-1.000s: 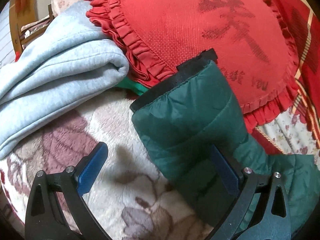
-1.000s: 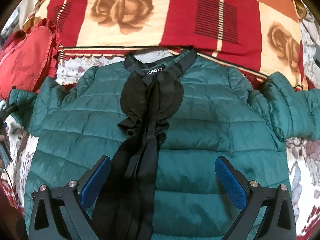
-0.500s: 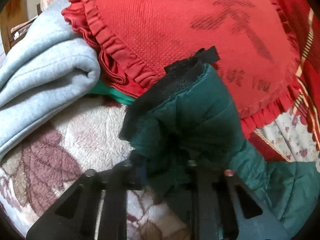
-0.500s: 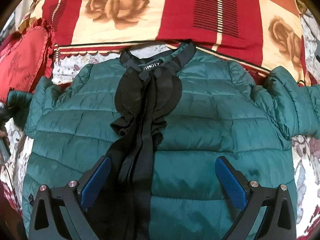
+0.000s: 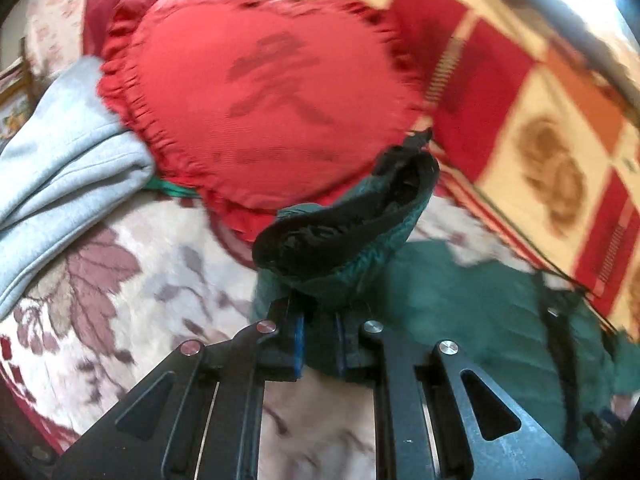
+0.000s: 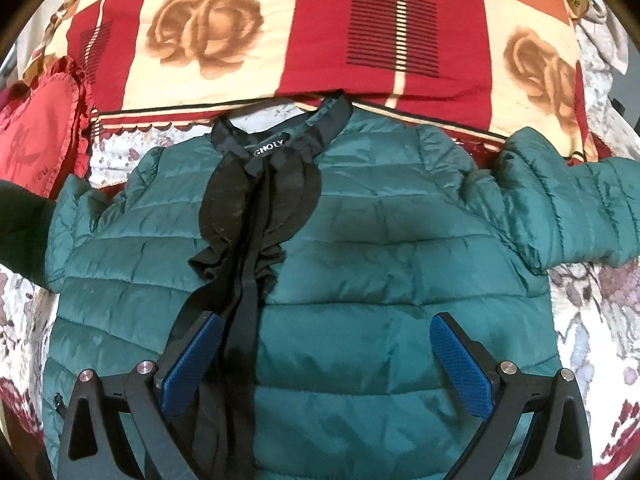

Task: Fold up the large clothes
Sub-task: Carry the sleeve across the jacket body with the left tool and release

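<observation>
A dark green quilted jacket (image 6: 360, 248) lies front up on the bed, with a black ruffled bow and placket (image 6: 248, 208) down its middle. My right gripper (image 6: 320, 360) hovers open over its lower chest, empty. My left gripper (image 5: 318, 344) is shut on the jacket's left sleeve (image 5: 352, 240) near the black-lined cuff and holds it lifted off the bed. The jacket's right sleeve (image 6: 568, 208) lies stretched out to the right. The jacket body also shows in the left wrist view (image 5: 480, 312).
A red heart-shaped ruffled pillow (image 5: 260, 100) lies behind the lifted sleeve. A folded light grey garment (image 5: 60, 160) lies left of it. A red and cream rose-patterned blanket (image 6: 320, 28) lies above the collar. The bed has a floral cover (image 5: 140, 280).
My left gripper has closed on the left sleeve near the cuff and lifted it, swinging right toward the jacket body. My right gripper stays open and has drifted slightly lower over the jacket.
</observation>
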`<state>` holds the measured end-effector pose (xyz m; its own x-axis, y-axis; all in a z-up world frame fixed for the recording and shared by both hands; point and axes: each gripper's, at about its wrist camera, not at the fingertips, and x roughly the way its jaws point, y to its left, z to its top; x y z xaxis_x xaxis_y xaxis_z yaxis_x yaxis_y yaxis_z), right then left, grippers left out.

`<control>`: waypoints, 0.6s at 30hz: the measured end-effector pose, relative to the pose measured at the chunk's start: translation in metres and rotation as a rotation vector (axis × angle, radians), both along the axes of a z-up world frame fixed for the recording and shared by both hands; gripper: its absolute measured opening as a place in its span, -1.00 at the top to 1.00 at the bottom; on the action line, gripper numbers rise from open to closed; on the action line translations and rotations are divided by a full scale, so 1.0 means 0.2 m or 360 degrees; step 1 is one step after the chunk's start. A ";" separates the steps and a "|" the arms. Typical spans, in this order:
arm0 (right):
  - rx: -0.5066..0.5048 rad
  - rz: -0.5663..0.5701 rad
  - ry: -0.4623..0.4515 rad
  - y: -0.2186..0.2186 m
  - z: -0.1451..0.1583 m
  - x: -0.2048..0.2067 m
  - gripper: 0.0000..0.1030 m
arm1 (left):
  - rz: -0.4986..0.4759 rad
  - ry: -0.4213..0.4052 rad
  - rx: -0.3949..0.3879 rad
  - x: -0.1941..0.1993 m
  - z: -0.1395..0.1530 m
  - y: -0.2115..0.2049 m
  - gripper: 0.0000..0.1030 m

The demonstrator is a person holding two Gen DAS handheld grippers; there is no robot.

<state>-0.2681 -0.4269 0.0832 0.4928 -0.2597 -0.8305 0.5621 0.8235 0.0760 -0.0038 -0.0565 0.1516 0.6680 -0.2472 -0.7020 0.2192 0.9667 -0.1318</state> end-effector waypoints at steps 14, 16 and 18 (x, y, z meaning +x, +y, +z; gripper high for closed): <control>-0.0033 -0.0060 -0.0016 -0.04 0.04 -0.19 -1.00 | -0.0430 0.0038 -0.0115 -0.50 0.16 -0.50 0.82; -0.0032 -0.0074 -0.0025 -0.05 0.05 -0.22 -1.00 | -0.0470 0.0053 -0.0120 -0.55 0.16 -0.58 0.82; -0.0031 -0.0085 -0.0027 -0.06 0.04 -0.24 -1.00 | -0.0508 0.0071 -0.0126 -0.58 0.14 -0.65 0.82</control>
<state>-0.3171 -0.4397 0.0922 0.4917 -0.3021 -0.8167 0.6039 0.7940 0.0699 -0.1202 -0.1868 0.1801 0.5170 -0.4940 -0.6991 0.5019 0.8365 -0.2199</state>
